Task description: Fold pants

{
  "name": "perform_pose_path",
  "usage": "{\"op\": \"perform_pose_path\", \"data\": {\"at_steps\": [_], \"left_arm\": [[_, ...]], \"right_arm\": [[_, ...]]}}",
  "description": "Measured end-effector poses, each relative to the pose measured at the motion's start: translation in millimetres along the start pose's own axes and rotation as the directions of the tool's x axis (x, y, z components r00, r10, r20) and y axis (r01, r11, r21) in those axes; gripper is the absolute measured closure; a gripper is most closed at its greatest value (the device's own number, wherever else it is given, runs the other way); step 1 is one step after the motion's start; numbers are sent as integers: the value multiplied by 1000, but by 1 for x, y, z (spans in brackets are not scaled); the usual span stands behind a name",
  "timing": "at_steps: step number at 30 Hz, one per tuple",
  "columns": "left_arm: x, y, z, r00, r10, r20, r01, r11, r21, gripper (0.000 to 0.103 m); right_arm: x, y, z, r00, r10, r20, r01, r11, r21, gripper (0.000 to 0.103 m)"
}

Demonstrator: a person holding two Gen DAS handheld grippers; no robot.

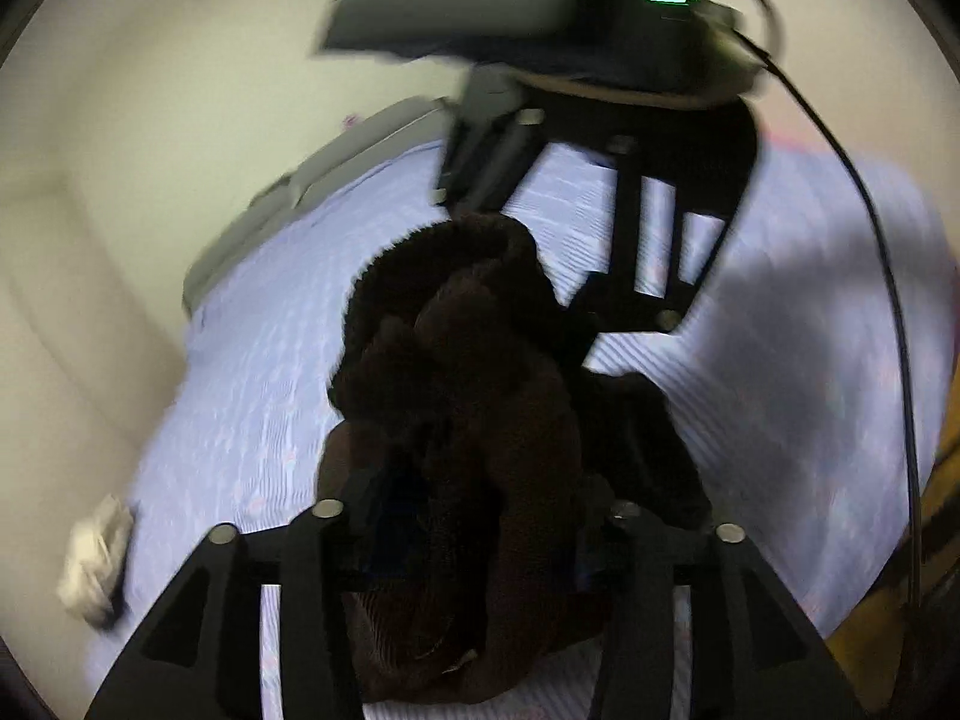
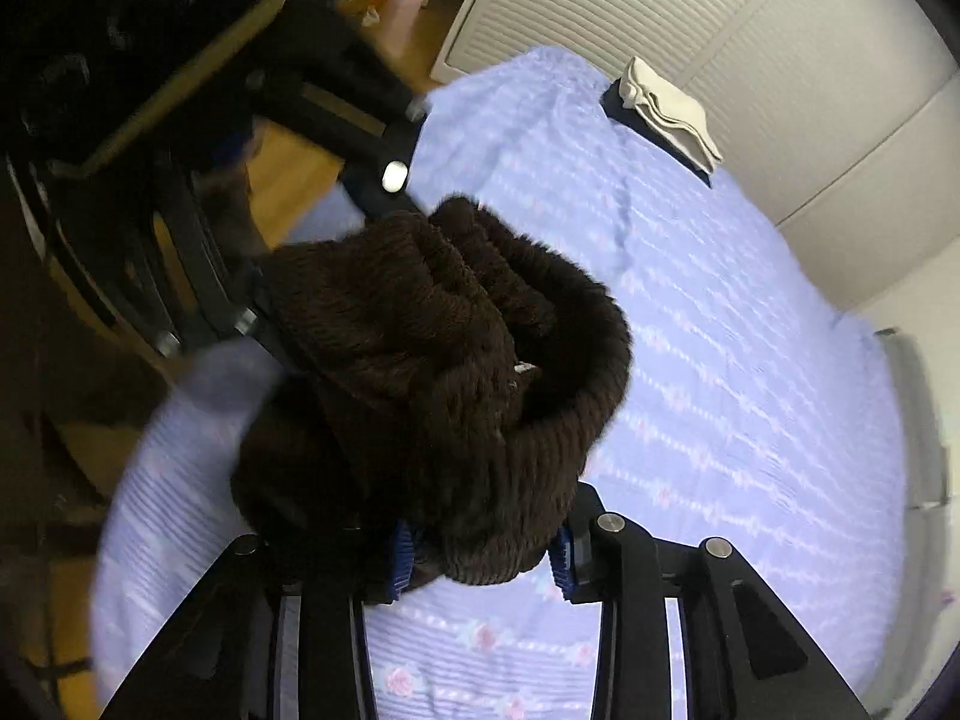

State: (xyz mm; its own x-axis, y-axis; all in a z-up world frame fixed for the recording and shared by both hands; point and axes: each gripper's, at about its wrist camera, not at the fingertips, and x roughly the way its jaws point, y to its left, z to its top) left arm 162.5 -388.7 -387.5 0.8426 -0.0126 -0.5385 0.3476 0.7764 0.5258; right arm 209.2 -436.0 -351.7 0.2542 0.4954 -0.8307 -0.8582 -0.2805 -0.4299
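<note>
The dark brown pants hang bunched in a thick, ribbed wad over the pale blue bed, filling the centre of both wrist views.

In the right wrist view, the right claw at the bottom of the frame has the lower end of the wad between its blue pads, pinching the cloth. The left claw reaches in from the upper left, against the far side of the bundle.

In the left wrist view, the left claw has fabric filling the gap between its fingers; the picture is dark and blurred, so I cannot tell whether it presses the cloth.

A folded white cloth lies on the bed at the upper right of the right wrist view.
</note>
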Motion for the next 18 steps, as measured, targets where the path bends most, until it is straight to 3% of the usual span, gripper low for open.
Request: {"op": "perform_pose_path", "data": {"at_steps": [3,5,8,11,13,14,16,18], "left_arm": [[2,-34,-3,999,-11,41,6,992,126,44],[0,-40,1,998,-43,41,37,988,147,41],[-9,-31,14,995,-102,-4,101,990,99,40],[-18,-13,23,983,-168,-68,171,985,29,37],[-25,4,24,975,-205,-90,206,979,2,32],[-31,12,26,968,-233,-97,233,972,-9,32],[-45,25,27,958,-271,-98,270,963,-23,30],[-56,44,31,943,-316,-101,313,949,-42,26]], "right_arm": [[11,19,-15,996,-90,-24,91,995,30,58],[10,31,-25,990,-130,-47,132,990,45,54],[3,39,-31,985,-151,-88,160,981,107,51],[-16,33,-38,978,-157,-139,189,946,264,47],[-32,23,-45,973,-140,-182,205,887,414,37],[-40,17,-47,973,-121,-194,204,845,494,36],[-58,4,-52,977,-80,-195,192,719,668,35],[-73,-7,-57,990,-18,-143,131,520,844,34]]}}
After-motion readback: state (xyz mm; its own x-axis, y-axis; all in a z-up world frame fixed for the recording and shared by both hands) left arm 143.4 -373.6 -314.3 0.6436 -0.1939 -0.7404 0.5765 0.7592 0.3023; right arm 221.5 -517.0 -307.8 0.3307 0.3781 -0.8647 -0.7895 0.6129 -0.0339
